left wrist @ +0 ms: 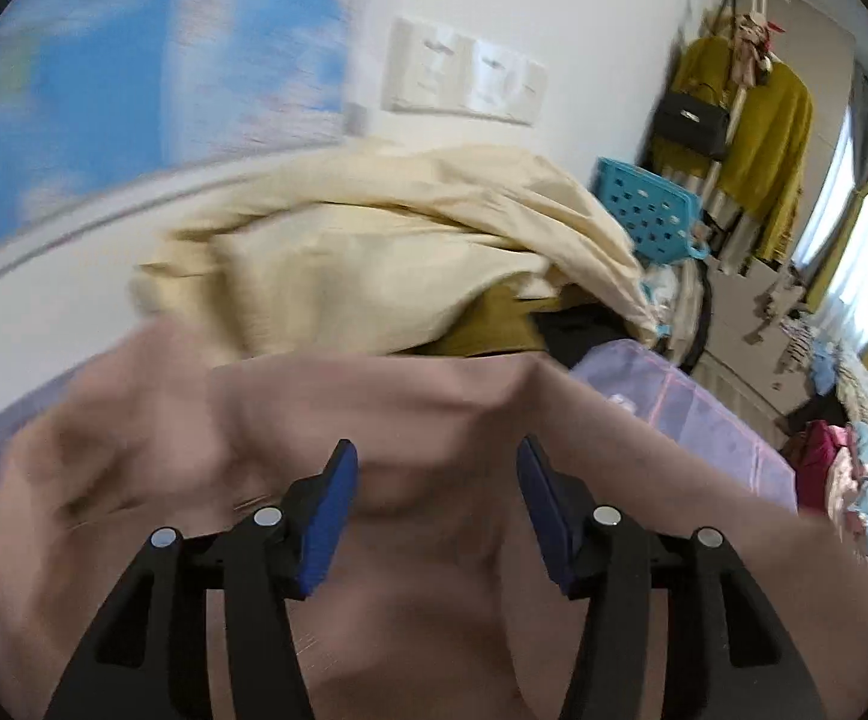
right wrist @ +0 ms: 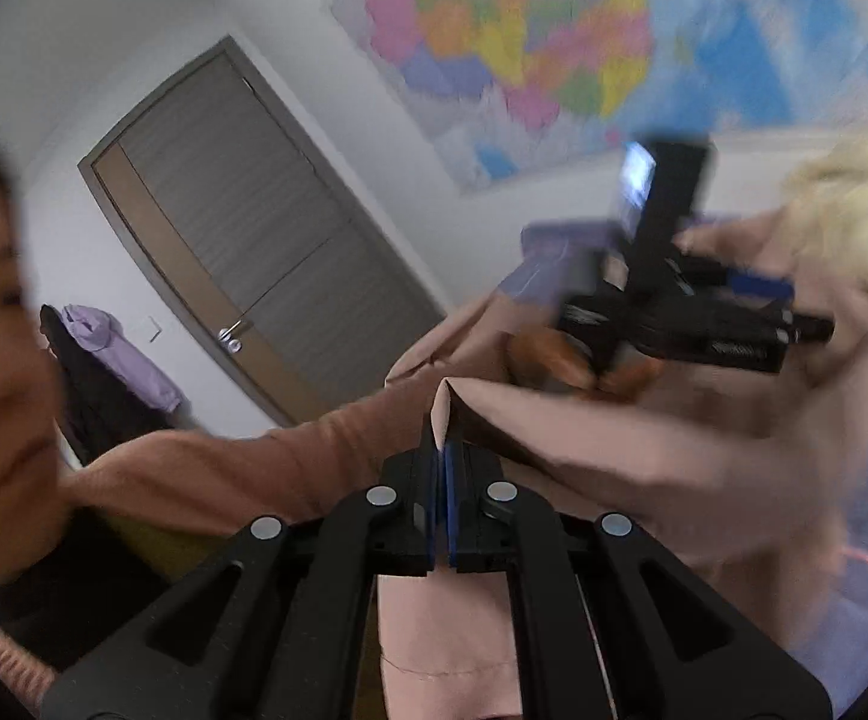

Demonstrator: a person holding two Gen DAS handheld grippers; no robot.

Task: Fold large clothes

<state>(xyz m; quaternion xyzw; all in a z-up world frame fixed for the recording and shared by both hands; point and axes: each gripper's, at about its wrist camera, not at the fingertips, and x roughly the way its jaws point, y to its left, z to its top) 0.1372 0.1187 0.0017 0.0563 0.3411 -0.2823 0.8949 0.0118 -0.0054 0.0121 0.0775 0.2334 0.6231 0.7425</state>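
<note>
With the right gripper (right wrist: 441, 450) clamped on a pink garment's (right wrist: 644, 450) fold, the left gripper (left wrist: 434, 468) hovers unclenched just above it and should close squarely on the opposite edge.

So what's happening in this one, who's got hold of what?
A person holding a gripper in each hand is folding a pink garment on a purple bedspread. The right gripper is shut on a peaked fold of the pink cloth. The left gripper hangs over the same garment with its jaws apart, nothing pinched between them. A cream garment lies heaped behind, apparently not yet folded.
</note>
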